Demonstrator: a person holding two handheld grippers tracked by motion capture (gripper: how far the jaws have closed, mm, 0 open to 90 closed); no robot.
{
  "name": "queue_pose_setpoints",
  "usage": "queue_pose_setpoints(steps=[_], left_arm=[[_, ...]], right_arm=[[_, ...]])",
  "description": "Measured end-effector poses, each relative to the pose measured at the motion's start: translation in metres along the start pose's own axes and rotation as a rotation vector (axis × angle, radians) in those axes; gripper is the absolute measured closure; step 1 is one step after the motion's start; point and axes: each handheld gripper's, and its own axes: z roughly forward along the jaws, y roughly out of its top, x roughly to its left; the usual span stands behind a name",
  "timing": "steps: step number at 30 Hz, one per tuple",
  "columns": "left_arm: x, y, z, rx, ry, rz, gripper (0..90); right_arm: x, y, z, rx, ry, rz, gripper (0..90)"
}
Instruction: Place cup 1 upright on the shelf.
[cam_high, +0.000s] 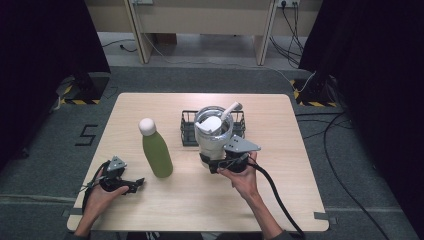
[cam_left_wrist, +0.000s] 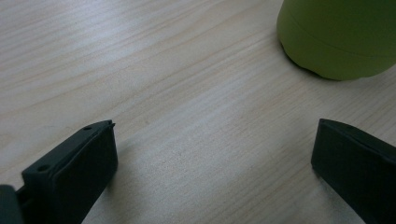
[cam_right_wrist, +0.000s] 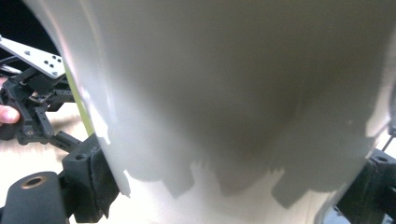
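Observation:
A white and silver jug (cam_high: 214, 137) stands at the table's middle with a white scoop handle (cam_high: 231, 108) sticking out of its top. My right gripper (cam_high: 216, 164) is shut on the jug's lower part; in the right gripper view the jug's pale wall (cam_right_wrist: 233, 93) sits between the two jaws of this gripper (cam_right_wrist: 233, 186). A green bottle (cam_high: 157, 152) with a white cap stands upright left of the jug. My left gripper (cam_high: 134, 185) rests low on the table, open, pointing at the bottle; its base (cam_left_wrist: 336, 37) lies beyond the empty jaws of that gripper (cam_left_wrist: 212, 158).
A black wire basket (cam_high: 189, 129) stands right behind the jug. The wooden table (cam_high: 280, 190) has bare room at the front and on the right. Cables trail from both grippers over the front edge. My left gripper (cam_right_wrist: 32, 105) appears beyond the jug in the right gripper view.

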Motion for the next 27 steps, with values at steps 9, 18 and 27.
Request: queue_pose_setpoints(steps=[9,18,27], left_arm=[[0.0,0.0,0.0,0.0,0.0,0.0,0.0],[0.0,0.0,0.0,0.0,0.0,0.0,0.0],[0.0,0.0,0.0,0.0,-0.001,0.0,0.0]], right_arm=[[-0.016,0.019,-0.001,-0.009,-0.026,0.009,11.9],[-0.037,0.04,0.002,-0.011,-0.079,-0.004,11.9],[-0.06,0.056,0.011,-0.012,-0.127,-0.005,11.9]])
